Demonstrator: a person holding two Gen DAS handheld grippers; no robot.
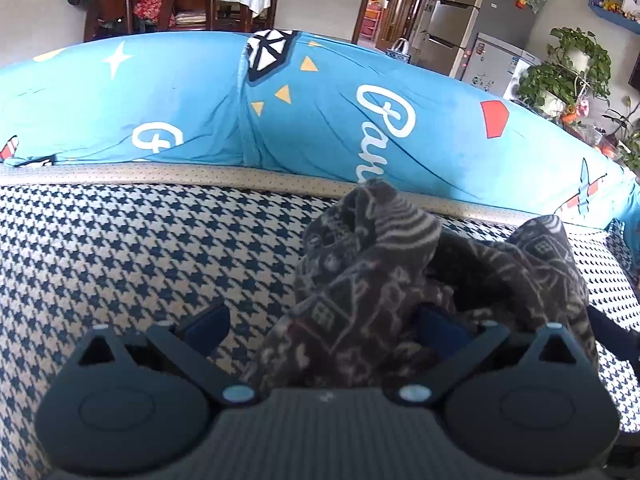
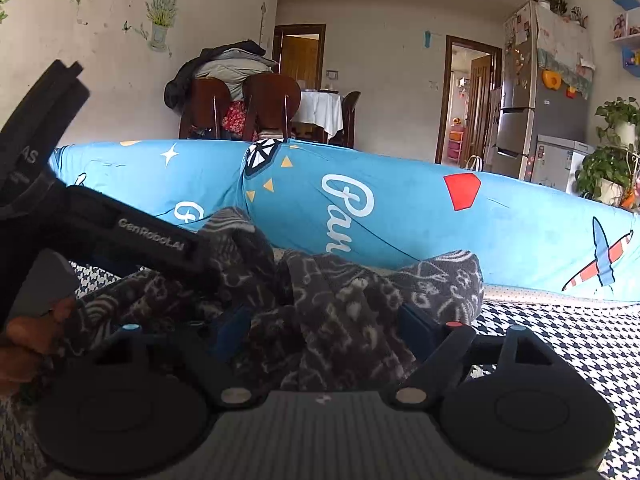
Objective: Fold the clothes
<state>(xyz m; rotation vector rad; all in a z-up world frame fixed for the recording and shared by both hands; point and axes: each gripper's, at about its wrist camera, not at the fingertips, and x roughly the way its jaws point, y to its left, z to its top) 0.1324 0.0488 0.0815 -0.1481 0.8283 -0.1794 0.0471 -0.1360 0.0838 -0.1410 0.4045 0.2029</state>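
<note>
While the blue printed backrest [image 1: 320,120] walls off the far side, I have the houndstooth seat cushion [image 1: 120,260] as my whole working surface, and most of it lies bare to the left in the left wrist view. The garment [image 1: 400,280], a dark fleecy piece with a pale line pattern, sits crumpled on that cushion, just in front of the beige piping [image 1: 200,176] where seat meets backrest.

I judge it soft, light and limp: it will sag from any pinch and drag rather than slide stiffly, so I would take it at a hem or cuff, such as the striped band [image 1: 400,224] at the top of the heap.

The left tool [image 1: 320,320] stands spread, with a fold of the garment lying between its 2 fingers; the pads do not press it. The right tool [image 2: 324,328] is also parted around bunched cloth, not yet pinching as far as I can see. In the right wrist view the left tool's body [image 2: 132,240] crosses close over the heap, so the 2 tools are crowded; I would spread leftward, away from the backrest.
</note>
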